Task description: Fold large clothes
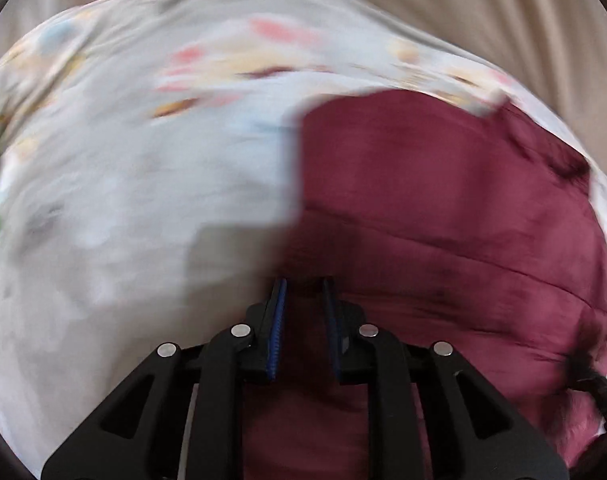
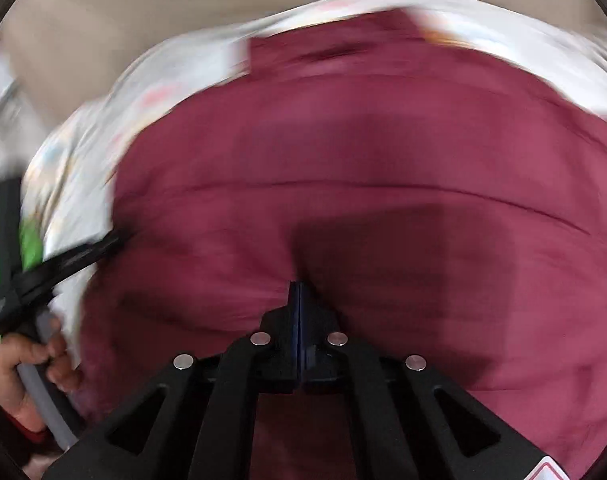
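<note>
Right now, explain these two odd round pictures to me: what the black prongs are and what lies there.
Each picture comes from a camera fixed on a hand-held gripper, looking along its two fingers. The left gripper has its jaws slightly apart over the edge of a maroon garment, nothing clearly pinched. The right gripper is shut, its tips at the same maroon cloth; whether it pinches a fold is unclear. The garment lies on a white patterned sheet. In the right view, a hand holds the left gripper's handle.
</note>
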`<action>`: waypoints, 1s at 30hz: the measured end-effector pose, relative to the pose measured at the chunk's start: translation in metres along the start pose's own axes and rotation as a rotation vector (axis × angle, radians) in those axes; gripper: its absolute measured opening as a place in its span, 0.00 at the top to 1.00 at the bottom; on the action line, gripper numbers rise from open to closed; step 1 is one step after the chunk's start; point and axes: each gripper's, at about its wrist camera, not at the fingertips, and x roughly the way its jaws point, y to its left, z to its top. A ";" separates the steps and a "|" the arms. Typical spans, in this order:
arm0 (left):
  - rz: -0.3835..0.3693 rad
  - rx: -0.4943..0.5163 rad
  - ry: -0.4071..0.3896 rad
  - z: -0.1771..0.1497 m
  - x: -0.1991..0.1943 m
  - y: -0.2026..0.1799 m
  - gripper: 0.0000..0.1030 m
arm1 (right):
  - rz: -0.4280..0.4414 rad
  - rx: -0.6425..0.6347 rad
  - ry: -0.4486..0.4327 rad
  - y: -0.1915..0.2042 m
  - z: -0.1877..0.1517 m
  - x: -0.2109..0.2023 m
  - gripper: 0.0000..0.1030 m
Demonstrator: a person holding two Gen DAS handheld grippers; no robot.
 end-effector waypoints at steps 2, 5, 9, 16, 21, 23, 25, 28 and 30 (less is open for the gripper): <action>0.063 -0.071 0.006 0.005 0.003 0.030 0.78 | -0.126 0.120 -0.045 -0.048 0.006 -0.022 1.00; 0.026 -0.199 0.055 0.005 0.001 0.067 0.78 | -0.223 0.238 -0.128 -0.093 0.004 -0.069 0.89; -0.132 -0.254 0.018 -0.006 -0.033 0.065 0.52 | -0.185 0.272 -0.165 -0.105 -0.002 -0.091 0.74; -0.352 -0.207 0.141 -0.031 -0.024 0.006 0.44 | -0.061 0.303 -0.029 -0.106 -0.005 -0.042 0.73; -0.196 -0.228 0.054 -0.013 -0.008 0.020 0.58 | 0.028 0.155 -0.276 -0.056 0.028 -0.104 0.96; -0.154 -0.196 0.060 -0.004 0.003 0.020 0.58 | -0.003 0.092 -0.341 -0.048 0.037 -0.116 0.96; -0.130 -0.173 0.065 -0.005 0.010 0.014 0.58 | -0.087 0.089 -0.188 -0.063 0.044 -0.067 0.95; -0.062 -0.092 0.034 -0.009 0.010 0.000 0.57 | -0.143 0.116 0.049 -0.089 0.030 0.000 0.94; -0.043 -0.055 0.030 -0.012 0.004 0.001 0.57 | -0.154 0.151 -0.015 -0.086 0.025 -0.018 0.90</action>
